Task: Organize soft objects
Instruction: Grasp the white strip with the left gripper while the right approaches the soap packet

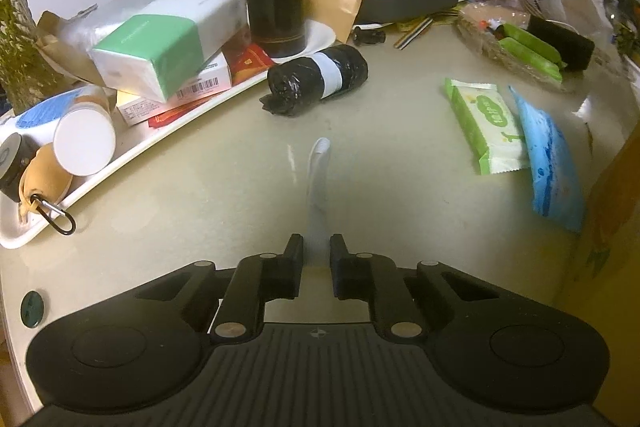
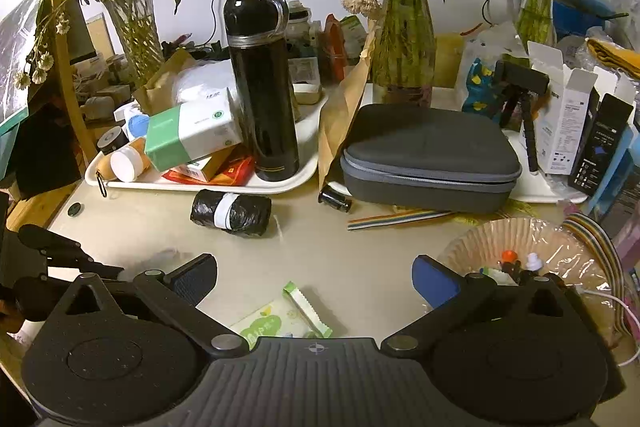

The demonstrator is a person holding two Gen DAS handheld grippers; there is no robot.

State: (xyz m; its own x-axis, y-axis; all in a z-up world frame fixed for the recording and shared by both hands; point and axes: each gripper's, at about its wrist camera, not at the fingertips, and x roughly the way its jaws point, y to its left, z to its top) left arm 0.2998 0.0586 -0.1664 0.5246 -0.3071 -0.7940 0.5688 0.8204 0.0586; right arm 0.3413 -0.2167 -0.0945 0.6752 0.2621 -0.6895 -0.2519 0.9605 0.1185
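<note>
Two handheld grippers over a cluttered beige counter [image 1: 224, 187].

Left gripper [image 1: 316, 247] fingers nearly together, pinching a thin translucent white strip [image 1: 318, 183] that stretches forward over the counter. Right gripper [image 2: 316, 279] fingers spread wide, holding nothing, above a green-and-white wipes pack [image 2: 288, 315] lying flat. Just beside that pack [image 1: 486, 127], a blue soft packet [image 1: 554, 167]. Farther back, a black bag roll [image 1: 316, 79] near a white tray [image 2: 280, 183].

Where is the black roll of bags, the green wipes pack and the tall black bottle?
black bag roll [image 1: 316, 81], left wrist view, on its white paper band.
green wipes pack [image 1: 486, 125], left wrist view, middle of its front.
black flask [image 2: 262, 87], right wrist view, mid-body.
</note>
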